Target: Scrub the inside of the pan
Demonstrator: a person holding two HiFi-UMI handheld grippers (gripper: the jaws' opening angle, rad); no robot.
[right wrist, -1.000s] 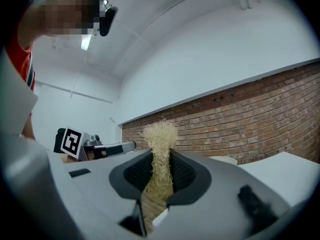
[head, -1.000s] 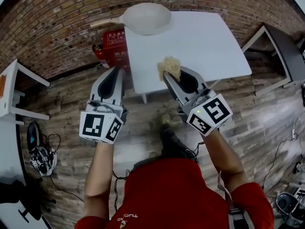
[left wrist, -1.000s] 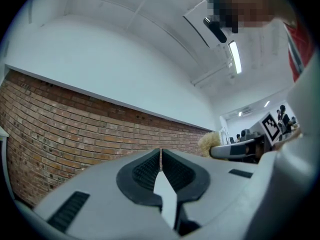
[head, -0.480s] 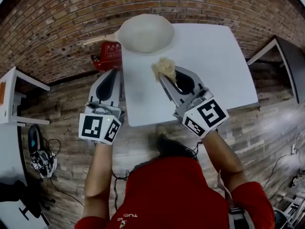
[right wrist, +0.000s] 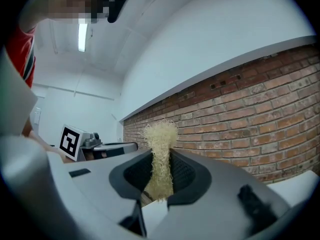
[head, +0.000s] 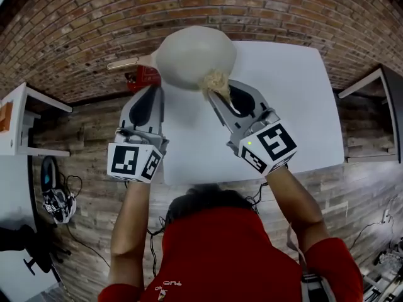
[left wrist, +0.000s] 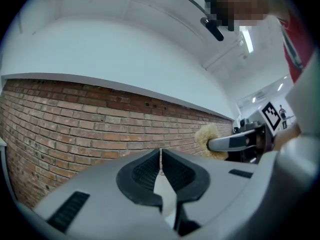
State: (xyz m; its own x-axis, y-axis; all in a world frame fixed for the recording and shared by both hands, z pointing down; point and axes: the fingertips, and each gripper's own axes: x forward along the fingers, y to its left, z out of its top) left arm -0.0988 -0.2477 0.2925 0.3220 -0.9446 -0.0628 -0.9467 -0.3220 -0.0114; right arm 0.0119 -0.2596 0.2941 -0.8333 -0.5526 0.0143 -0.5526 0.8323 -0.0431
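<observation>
A pale cream pan point(head: 195, 56) with a wooden handle point(head: 123, 63) sticks out over the far left corner of the white table point(head: 296, 99). My right gripper point(head: 213, 90) is shut on a tan fibre scrubber point(head: 215, 82), which sits at the pan's near rim; the scrubber point(right wrist: 160, 159) fills the jaws in the right gripper view. My left gripper point(head: 151, 95) hangs left of the pan, near the table's left edge, jaws shut and empty. In the left gripper view its tips point(left wrist: 160, 156) meet, with the scrubber point(left wrist: 210, 140) off to the right.
A brick wall point(head: 75, 24) runs behind the table. A red extinguisher box point(head: 142, 76) stands on the wood floor under the pan handle. White furniture point(head: 16, 124) is at the left, a grey bench point(head: 390, 93) at the right, and cables and a headset point(head: 56, 200) lie on the floor.
Both grippers have moved forward toward the pan. The scrubber in the right gripper went from over mid-table to the pan's near rim. The left gripper stayed shut.
</observation>
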